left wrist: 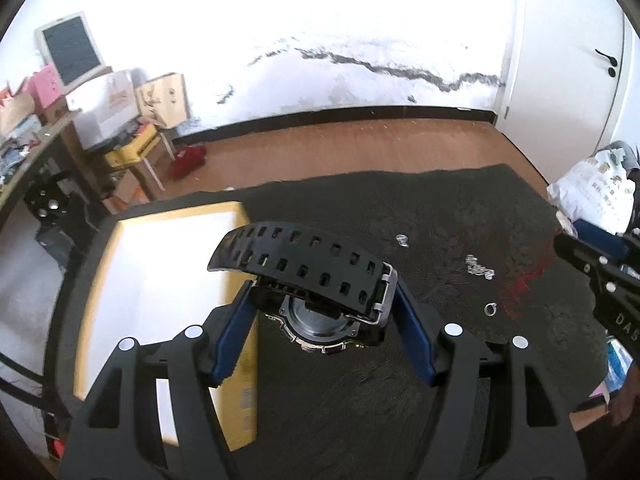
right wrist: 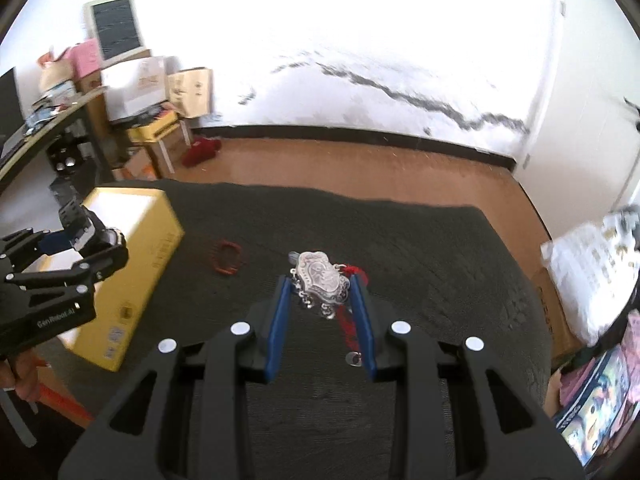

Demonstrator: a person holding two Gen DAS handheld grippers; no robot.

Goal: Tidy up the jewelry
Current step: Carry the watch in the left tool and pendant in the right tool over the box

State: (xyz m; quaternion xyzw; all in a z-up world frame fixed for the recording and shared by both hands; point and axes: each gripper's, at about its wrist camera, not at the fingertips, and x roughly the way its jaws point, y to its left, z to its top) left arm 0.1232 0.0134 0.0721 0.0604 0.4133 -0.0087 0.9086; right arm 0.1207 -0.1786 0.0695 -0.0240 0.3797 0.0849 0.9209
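"GenRobot.AI" tool [right wrist: 86,240] gripping watch [left wrist: 320,292]

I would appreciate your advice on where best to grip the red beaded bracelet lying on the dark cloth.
The red bracelet lies flat as an open loop. Come straight down from above and pinch one side of the ring, one finger inside and one outside, probably the side away from the yellow box.

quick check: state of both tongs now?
Left tongs: closed on the black watch.
Right tongs: closed on the silver pendant.
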